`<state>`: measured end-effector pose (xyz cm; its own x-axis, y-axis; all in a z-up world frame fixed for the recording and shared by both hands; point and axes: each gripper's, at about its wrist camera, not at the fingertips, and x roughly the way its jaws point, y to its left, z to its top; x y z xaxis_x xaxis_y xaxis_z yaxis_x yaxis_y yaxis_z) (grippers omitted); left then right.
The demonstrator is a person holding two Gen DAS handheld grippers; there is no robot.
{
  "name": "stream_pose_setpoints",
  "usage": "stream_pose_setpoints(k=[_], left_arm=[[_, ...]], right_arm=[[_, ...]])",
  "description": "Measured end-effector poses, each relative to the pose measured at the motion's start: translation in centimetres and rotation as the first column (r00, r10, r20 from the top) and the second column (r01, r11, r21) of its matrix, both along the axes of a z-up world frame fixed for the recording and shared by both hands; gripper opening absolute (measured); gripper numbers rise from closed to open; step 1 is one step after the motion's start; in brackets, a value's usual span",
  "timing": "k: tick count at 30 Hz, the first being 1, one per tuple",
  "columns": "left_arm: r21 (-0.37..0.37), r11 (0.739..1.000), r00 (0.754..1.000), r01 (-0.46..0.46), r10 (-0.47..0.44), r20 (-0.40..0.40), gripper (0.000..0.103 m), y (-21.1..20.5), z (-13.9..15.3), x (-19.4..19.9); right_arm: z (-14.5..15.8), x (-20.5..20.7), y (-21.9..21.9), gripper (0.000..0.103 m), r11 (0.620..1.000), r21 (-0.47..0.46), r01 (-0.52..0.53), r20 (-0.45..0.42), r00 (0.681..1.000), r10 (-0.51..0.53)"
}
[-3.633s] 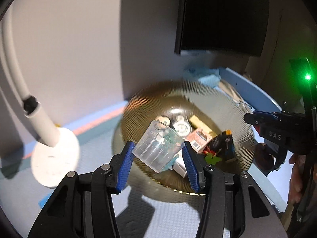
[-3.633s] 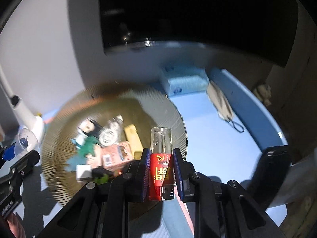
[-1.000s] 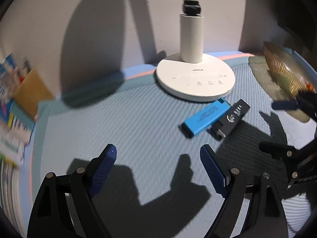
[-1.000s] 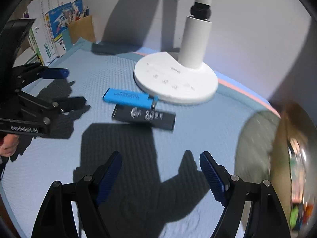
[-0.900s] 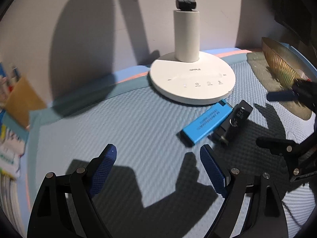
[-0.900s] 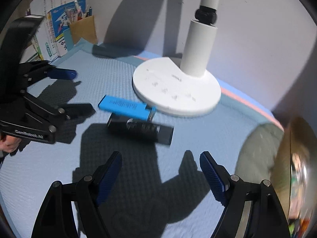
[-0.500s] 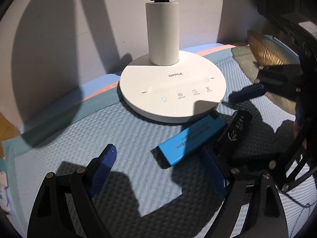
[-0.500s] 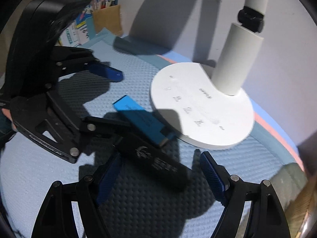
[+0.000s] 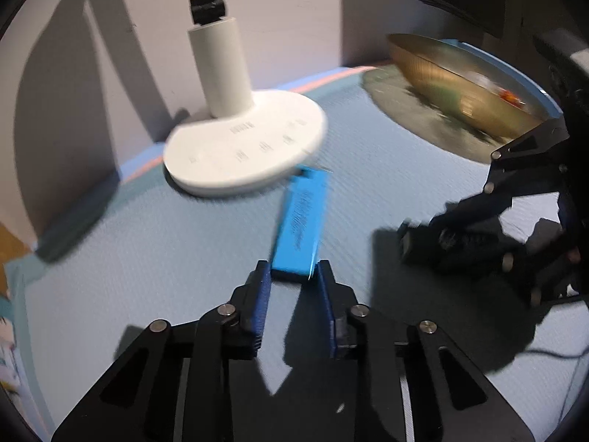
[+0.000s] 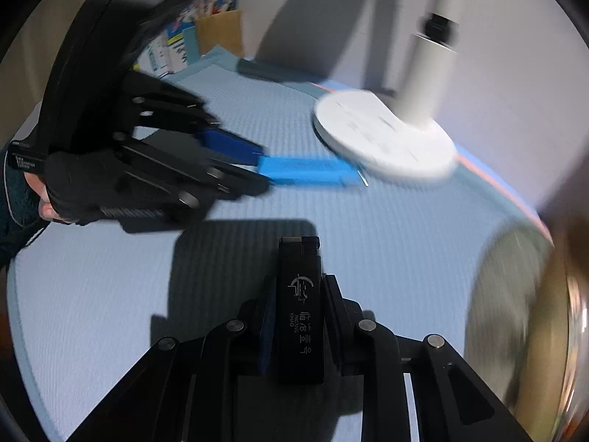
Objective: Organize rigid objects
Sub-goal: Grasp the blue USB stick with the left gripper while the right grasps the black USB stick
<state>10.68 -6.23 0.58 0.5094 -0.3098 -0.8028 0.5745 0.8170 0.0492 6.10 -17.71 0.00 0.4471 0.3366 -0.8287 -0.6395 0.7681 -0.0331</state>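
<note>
My left gripper is shut on the near end of a blue lighter, which points away toward the lamp base. It also shows in the right wrist view, held by the left gripper. My right gripper is shut on a black lighter with white lettering, held above the mat. In the left wrist view the right gripper holds the black lighter at the right.
A white desk lamp base stands at the back on the blue textured mat. A gold ribbed bowl with small items sits at the right. Books and a brown box stand at the far left.
Both grippers were open over the two lighters lying by the lamp base. Now the left has shut on the blue lighter and the right on the black one, lifted apart.
</note>
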Motion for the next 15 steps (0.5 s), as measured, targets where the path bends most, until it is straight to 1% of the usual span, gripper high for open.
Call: stream_pose_setpoints(k=[2, 3, 4, 5, 6, 9, 10, 12, 14, 15], left_arm=[[0.001, 1.000, 1.000, 0.017, -0.017, -0.006, 0.021, 0.0, 0.0, -1.5], [0.017, 1.000, 1.000, 0.012, -0.012, 0.004, 0.024, -0.2, -0.1, -2.0], [0.029, 1.000, 1.000, -0.007, 0.007, 0.009, 0.035, -0.3, -0.1, -2.0], [0.035, 0.999, 0.999, -0.040, 0.040, 0.007, 0.041, -0.3, -0.1, -1.6], [0.021, 0.997, 0.997, -0.075, 0.075, -0.004, 0.044, -0.1, -0.1, -0.9], [-0.049, 0.987, 0.985, -0.151, 0.146, -0.089, 0.044, 0.3, -0.1, 1.4], [-0.062, 0.983, 0.981, -0.172, 0.165, -0.098, 0.044, 0.1, 0.0, 2.0], [-0.059, 0.978, 0.977, -0.198, 0.192, -0.095, 0.044, -0.6, -0.1, 3.1], [-0.058, 0.977, 0.977, -0.204, 0.199, -0.077, 0.043, -1.4, -0.2, 3.5], [-0.042, 0.977, 0.976, -0.209, 0.207, -0.063, 0.035, -2.0, -0.3, 3.6]], right_arm=[[0.0, -2.1, -1.6, 0.024, 0.998, 0.015, 0.058, -0.001, 0.998, -0.058], [0.0, -3.1, -2.4, 0.024, 0.996, 0.027, 0.088, -0.004, 0.996, -0.088], [-0.1, -4.0, -3.1, 0.024, 0.992, 0.041, 0.117, -0.007, 0.993, -0.116], [-0.2, -4.7, -3.7, 0.024, 0.988, 0.055, 0.145, -0.008, 0.989, -0.145], [-0.1, -5.4, -4.2, 0.025, 0.982, 0.070, 0.174, -0.017, 0.985, -0.174], [0.1, -5.6, -4.7, 0.030, 0.971, 0.088, 0.220, -0.036, 0.975, -0.218], [0.0, -5.5, -4.8, 0.032, 0.970, 0.091, 0.224, -0.041, 0.974, -0.221], [-0.1, -5.6, -4.6, 0.032, 0.970, 0.082, 0.230, -0.034, 0.973, -0.228], [-0.2, -5.4, -4.2, 0.032, 0.968, 0.070, 0.242, -0.028, 0.970, -0.241], [-0.2, -5.4, -4.0, 0.032, 0.966, 0.065, 0.249, -0.023, 0.968, -0.248]])
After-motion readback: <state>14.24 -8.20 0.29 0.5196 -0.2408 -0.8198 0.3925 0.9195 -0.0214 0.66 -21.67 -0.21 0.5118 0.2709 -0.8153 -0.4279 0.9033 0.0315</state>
